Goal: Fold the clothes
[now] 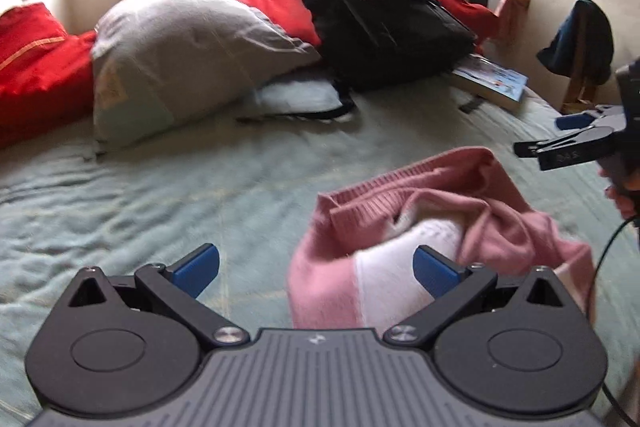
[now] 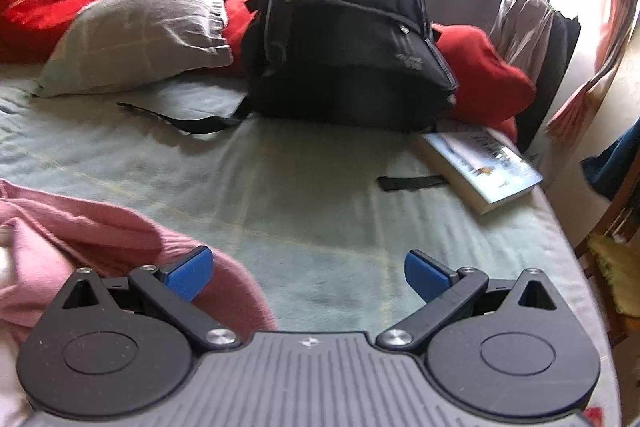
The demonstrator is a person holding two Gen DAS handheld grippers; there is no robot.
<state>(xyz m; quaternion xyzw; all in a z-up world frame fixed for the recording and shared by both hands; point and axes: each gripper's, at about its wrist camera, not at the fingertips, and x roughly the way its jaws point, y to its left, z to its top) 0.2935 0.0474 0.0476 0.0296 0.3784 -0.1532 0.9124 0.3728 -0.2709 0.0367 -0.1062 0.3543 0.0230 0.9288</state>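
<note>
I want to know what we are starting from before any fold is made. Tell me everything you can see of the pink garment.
The pink garment is a soft knit, pink with a broad white band and a ribbed hem or cuff along its upper edge. It lies bunched and crumpled, not flat, on the pale green bedspread. Neither claw holds it: the left claw is open with the heap just ahead of it, and the right claw is open beside its pink edge. The image is blurred, so finer detail is unclear.

On the bed [image 2: 320, 187] we find the sweater [image 1: 420, 227] nearest us, the backpack [image 2: 344, 39] behind it, a pillow [image 2: 148, 27] left and a book [image 2: 484, 163] right of the backpack.
</note>
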